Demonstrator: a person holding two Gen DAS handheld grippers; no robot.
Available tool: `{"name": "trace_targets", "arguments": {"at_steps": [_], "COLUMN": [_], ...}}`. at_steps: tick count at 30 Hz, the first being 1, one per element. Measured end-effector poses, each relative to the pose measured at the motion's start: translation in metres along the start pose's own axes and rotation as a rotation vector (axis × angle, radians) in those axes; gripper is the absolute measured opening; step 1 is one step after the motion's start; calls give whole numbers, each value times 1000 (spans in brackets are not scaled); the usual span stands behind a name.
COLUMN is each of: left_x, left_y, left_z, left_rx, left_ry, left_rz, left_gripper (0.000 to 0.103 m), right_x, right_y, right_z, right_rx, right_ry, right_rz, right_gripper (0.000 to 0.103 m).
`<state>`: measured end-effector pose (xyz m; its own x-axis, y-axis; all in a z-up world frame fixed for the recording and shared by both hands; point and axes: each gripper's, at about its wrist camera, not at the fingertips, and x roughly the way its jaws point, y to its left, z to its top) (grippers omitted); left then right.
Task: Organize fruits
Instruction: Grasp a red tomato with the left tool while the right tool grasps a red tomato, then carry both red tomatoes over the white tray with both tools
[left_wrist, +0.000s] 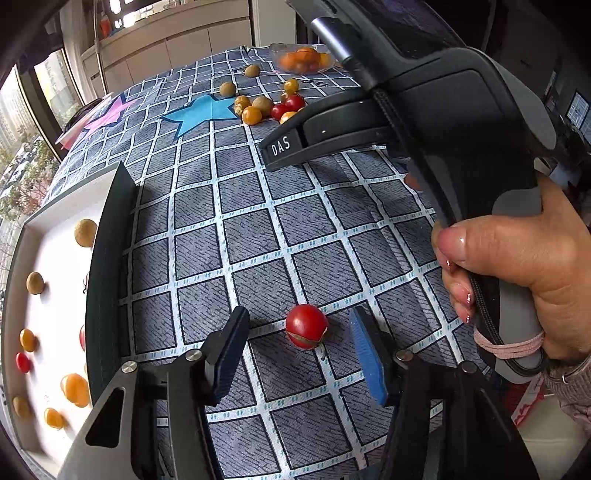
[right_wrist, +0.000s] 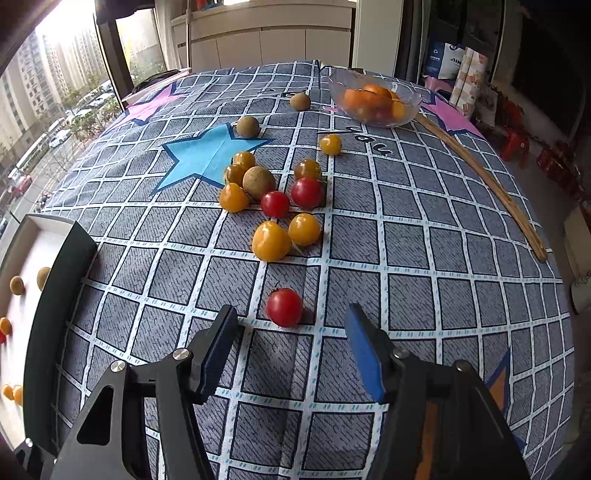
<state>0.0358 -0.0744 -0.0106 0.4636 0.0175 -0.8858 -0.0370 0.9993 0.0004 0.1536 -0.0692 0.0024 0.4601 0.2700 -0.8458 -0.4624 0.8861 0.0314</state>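
A red cherry tomato (left_wrist: 306, 326) with a split skin lies on the checked cloth between the open fingers of my left gripper (left_wrist: 299, 354). My right gripper (right_wrist: 291, 347) is open too, with another red tomato (right_wrist: 284, 307) on the cloth just ahead of its fingertips. A heap of yellow and red tomatoes and brown fruits (right_wrist: 271, 195) lies further back; it also shows in the left wrist view (left_wrist: 266, 105). The right gripper's body (left_wrist: 443, 129), held by a hand, fills the right of the left wrist view.
A white tray with a dark rim (left_wrist: 107, 258) at the left holds several small fruits; it also shows in the right wrist view (right_wrist: 55, 295). A glass bowl of oranges (right_wrist: 375, 99) stands at the back. A wooden stick (right_wrist: 487, 184) lies along the right side.
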Motion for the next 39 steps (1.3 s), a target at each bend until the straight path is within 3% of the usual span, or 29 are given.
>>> {"name": "trace_targets", "arguments": {"at_steps": [4, 5, 7, 23, 39], "left_x": [-2, -2, -3, -33, -66], "left_y": [-4, -4, -5, 16, 70], "left_z": [0, 0, -1, -19, -39], "left_rx": [14, 19, 28, -14, -112], "left_ry": [-6, -5, -3, -14, -84], "left_rz": [-16, -23, -32, -68, -41], "left_gripper": [31, 27, 23, 23, 23], "right_x": [-1, -1, -1, -39, -73], "right_y": [3, 3, 1, -23, 1], "right_z": [3, 4, 3, -52, -82], "right_rx": [-2, 0, 15, 157, 150], "right_ry": [0, -1, 0, 61, 72], "right_rz": [14, 19, 32, 200, 210], "right_gripper": [34, 25, 20, 20, 20]}}
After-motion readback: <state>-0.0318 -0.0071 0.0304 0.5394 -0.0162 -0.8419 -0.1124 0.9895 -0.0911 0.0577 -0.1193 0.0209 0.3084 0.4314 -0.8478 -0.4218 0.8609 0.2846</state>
